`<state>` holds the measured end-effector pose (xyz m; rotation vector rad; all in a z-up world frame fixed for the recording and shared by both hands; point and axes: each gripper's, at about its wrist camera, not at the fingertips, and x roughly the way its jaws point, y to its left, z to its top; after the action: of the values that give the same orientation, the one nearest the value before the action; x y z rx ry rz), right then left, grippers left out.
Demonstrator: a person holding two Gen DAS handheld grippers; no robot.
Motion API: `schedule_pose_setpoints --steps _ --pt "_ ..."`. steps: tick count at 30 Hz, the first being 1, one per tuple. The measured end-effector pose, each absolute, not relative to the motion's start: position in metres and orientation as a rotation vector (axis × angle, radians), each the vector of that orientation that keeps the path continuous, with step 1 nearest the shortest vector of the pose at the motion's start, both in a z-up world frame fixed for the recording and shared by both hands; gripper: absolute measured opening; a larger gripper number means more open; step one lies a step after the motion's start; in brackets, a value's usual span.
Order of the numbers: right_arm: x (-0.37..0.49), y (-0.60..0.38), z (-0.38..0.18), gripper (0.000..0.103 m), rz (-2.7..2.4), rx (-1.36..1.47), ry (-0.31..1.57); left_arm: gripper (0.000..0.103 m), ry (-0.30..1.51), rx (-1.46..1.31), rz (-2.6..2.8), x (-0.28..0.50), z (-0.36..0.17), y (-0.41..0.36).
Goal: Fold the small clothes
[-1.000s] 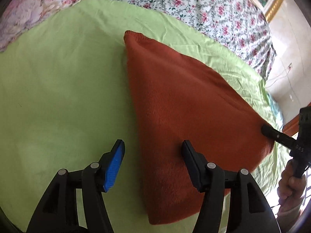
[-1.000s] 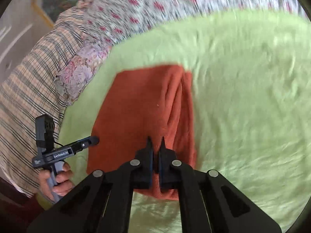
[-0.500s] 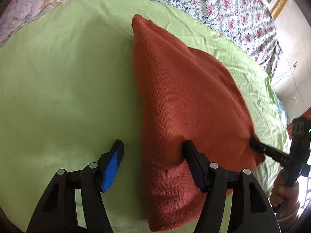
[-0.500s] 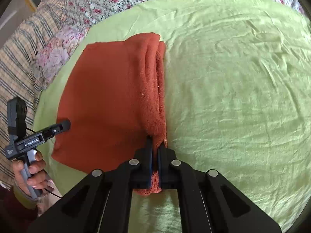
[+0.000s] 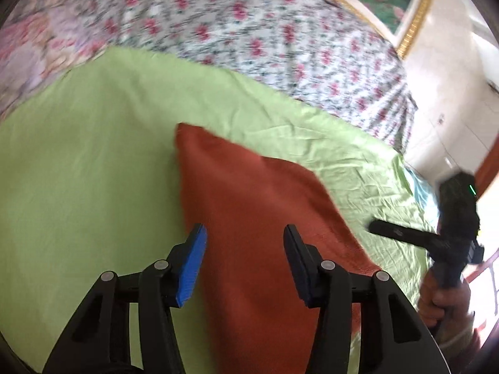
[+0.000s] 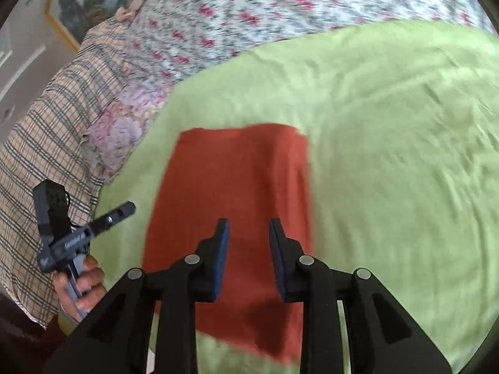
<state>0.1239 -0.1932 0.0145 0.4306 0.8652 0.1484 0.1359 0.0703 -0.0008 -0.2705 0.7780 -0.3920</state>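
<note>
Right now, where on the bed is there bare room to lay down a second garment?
The green sheet lies bare right of the rust garment, up to the floral bedspread. Another bare stretch lies left of the garment in the left wrist view. The plaid blanket side is crowded: only a narrow green strip. Both grippers' jaws stand open above the garment.

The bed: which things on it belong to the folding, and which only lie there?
For the folding:
orange garment
left gripper, open
right gripper, open
green sheet under the garment

Only lying there:
flowered cover
checked blanket
</note>
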Motion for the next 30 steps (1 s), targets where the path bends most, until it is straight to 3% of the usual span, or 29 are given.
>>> schedule_pose_setpoints --steps 6,8,9,10,18,23,27,30 --pt "0.193 -0.171 -0.021 0.028 0.177 0.440 0.964 0.046 0.901 -0.209 -0.349 0.178 -0.040 0.052" --pt "0.204 -0.178 -0.042 0.017 0.041 0.374 1.010 0.043 0.923 -0.194 -0.340 0.191 -0.056 0.048" --pt "0.206 -0.185 -0.049 0.003 0.030 0.405 1.012 0.043 0.912 -0.193 -0.342 0.193 -0.057 0.048" --pt "0.206 -0.194 -0.056 0.000 0.012 0.442 1.013 0.043 0.911 -0.183 -0.339 0.197 -0.056 0.046" --pt "0.197 -0.202 -0.056 0.000 0.019 0.484 0.995 0.042 0.917 -0.188 -0.352 0.178 -0.047 0.047" --pt "0.171 -0.192 -0.033 0.005 0.072 0.434 0.972 0.042 0.894 -0.206 -0.462 0.119 -0.039 0.050" --pt "0.126 -0.177 -0.024 0.020 0.118 0.391 0.971 0.043 0.905 -0.166 -0.472 0.082 -0.049 0.043" --pt "0.104 -0.178 -0.031 0.020 0.089 0.373 0.979 0.043 0.916 -0.192 -0.474 0.068 -0.055 0.044"
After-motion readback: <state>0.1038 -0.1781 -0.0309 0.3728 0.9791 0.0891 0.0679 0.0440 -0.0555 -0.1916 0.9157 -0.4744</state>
